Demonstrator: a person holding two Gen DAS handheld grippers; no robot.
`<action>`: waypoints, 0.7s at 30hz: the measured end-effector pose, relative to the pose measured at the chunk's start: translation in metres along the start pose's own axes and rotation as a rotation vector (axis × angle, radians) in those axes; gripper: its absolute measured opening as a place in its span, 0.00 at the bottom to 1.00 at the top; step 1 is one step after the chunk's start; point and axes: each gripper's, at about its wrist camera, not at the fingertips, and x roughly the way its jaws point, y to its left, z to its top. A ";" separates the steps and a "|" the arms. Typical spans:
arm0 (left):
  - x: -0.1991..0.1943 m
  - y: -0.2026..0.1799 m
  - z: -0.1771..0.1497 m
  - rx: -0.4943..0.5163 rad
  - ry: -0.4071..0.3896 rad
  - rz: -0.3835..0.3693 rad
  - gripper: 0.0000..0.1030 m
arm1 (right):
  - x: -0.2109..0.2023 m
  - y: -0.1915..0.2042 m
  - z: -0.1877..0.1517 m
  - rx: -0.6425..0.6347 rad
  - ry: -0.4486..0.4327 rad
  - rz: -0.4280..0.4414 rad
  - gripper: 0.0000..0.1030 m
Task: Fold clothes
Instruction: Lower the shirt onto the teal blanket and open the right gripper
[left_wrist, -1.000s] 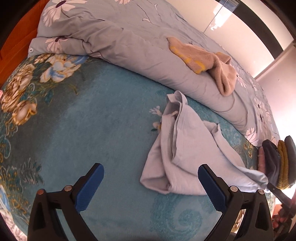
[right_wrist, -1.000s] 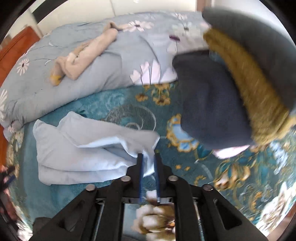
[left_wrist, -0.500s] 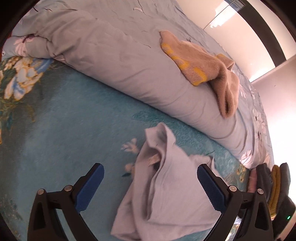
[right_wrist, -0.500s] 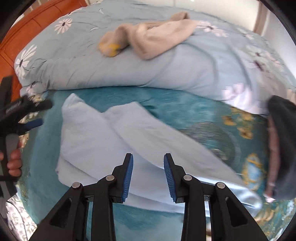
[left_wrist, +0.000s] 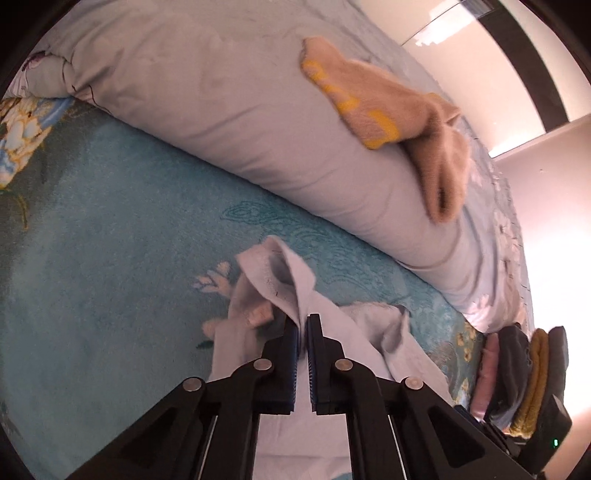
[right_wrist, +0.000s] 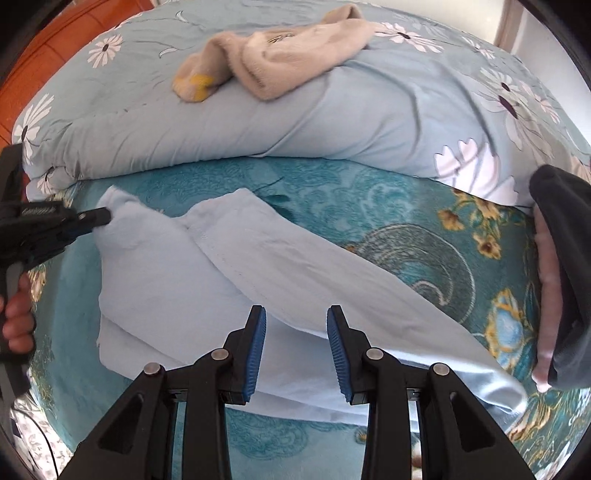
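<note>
So the light blue garment (right_wrist: 236, 280) is lying half bunched on the teal blanket (right_wrist: 388, 236), running from about 9 o'clock down to 4 o'clock in the right wrist view. The left gripper (left_wrist: 303, 325) has its jaws pinched down on a raised fold near one end of it; you can see the same grab over at 9 o'clock from the right camera (right_wrist: 99, 218). The right gripper (right_wrist: 295, 317) hangs over the middle of the cloth with the jaws at a medium gap and nothing between them.

This stuff looks thin, soft and really light, like jersey cotton. It'll drape and wrinkle the second you lift it, and layers will probably drag along together. I'd say grab it by a hem or corner rather than the middle, so the stitched edge at roughly 11 o'clock of the right claw, or the loose end down at 4 o'clock, seems like the best bet.

Beige fuzzy garment (right_wrist: 280, 59) is waiting up on the duvet (right_wrist: 369, 118) at 12, and a folded stack (left_wrist: 517, 376) sits at 3 to 4 o'clock.
</note>
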 end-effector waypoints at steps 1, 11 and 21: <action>-0.009 -0.003 -0.007 0.012 -0.010 -0.017 0.05 | -0.003 -0.002 -0.001 0.003 -0.002 -0.002 0.34; -0.081 -0.067 -0.117 0.269 0.074 -0.249 0.04 | -0.027 -0.012 -0.028 0.053 -0.029 0.026 0.34; -0.063 -0.092 -0.150 0.351 0.199 -0.187 0.20 | -0.021 -0.010 -0.030 0.016 0.001 0.026 0.34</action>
